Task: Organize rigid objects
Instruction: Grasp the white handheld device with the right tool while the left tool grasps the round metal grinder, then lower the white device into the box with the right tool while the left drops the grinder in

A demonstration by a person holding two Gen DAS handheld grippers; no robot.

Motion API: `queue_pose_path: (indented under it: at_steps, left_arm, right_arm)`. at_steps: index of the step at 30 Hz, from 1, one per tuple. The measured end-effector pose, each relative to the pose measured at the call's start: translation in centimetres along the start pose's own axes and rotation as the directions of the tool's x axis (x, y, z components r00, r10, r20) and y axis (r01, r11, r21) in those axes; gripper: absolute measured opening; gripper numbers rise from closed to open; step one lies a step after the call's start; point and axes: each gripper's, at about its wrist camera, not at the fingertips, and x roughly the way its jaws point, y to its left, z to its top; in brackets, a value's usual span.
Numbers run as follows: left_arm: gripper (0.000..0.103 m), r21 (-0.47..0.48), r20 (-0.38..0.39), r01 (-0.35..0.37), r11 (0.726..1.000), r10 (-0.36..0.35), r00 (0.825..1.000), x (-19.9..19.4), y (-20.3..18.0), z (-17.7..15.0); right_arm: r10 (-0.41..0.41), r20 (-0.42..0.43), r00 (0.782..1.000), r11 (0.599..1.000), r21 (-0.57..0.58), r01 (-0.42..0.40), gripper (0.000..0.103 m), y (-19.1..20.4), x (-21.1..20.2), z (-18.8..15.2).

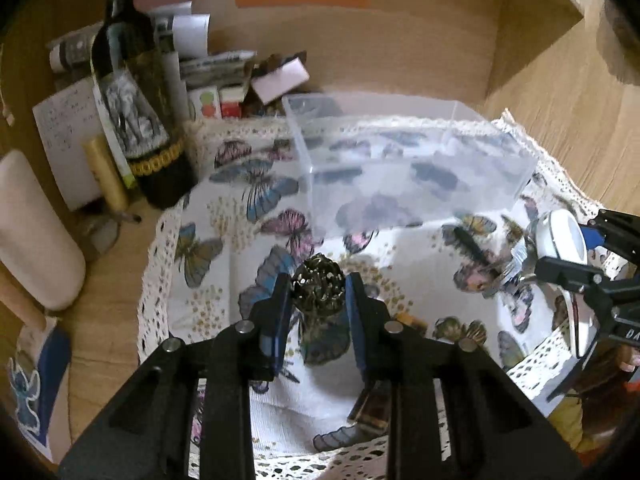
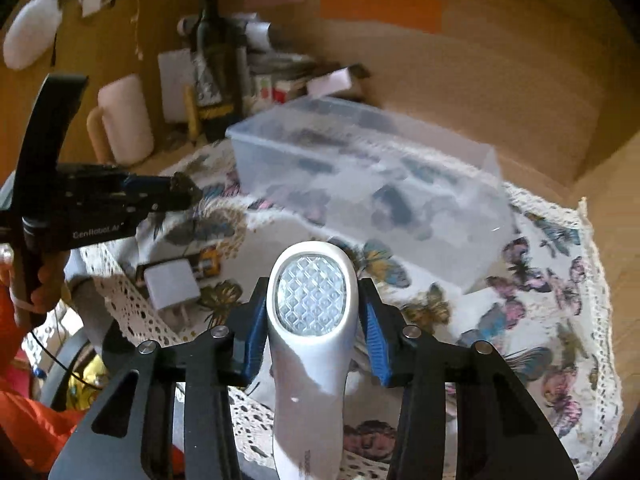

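My left gripper [image 1: 318, 286] is shut on a dark bronze filigree ball [image 1: 318, 284], held above the butterfly cloth [image 1: 224, 248]. It also shows in the right wrist view [image 2: 182, 188] at the left. My right gripper [image 2: 312, 300] is shut on a white handheld light [image 2: 312, 320] with a faceted clear lens; it shows in the left wrist view [image 1: 560, 240] at the right edge. A clear plastic box [image 1: 400, 156] stands open on the cloth beyond both grippers, also seen in the right wrist view [image 2: 372, 176].
A white charger plug [image 2: 172, 284] and a small dark box [image 2: 200, 262] lie on the cloth at the left. A dark wine bottle [image 1: 136, 92], a cream cylinder [image 1: 28, 228], papers and small boxes crowd the back left. Wooden walls [image 1: 400, 40] enclose the space.
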Motion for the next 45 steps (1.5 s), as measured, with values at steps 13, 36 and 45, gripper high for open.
queue_pose_path:
  at_steps: [13, 36, 45]
  left_arm:
    - [0.027, 0.009, 0.081, 0.01, 1.0, -0.011, 0.997, -1.7, -1.2, 2.3]
    - [0.027, 0.008, 0.146, 0.036, 0.999, -0.037, 0.989, -0.1, -1.1, 10.6]
    - [0.027, 0.046, 0.012, 0.059, 0.997, -0.06, 0.998, 6.1, -2.3, 11.6]
  right_arm:
    - [-0.077, 0.114, 0.991, 0.995, 0.077, 0.069, 0.038, -3.2, -1.3, 2.3]
    - [-0.209, 0.323, 0.923, 0.977, 0.11, 0.183, 0.038, -7.5, -5.1, 10.5]
    - [-0.208, 0.165, 0.964, 0.978, 0.043, 0.204, 0.038, -8.4, 2.7, 11.9]
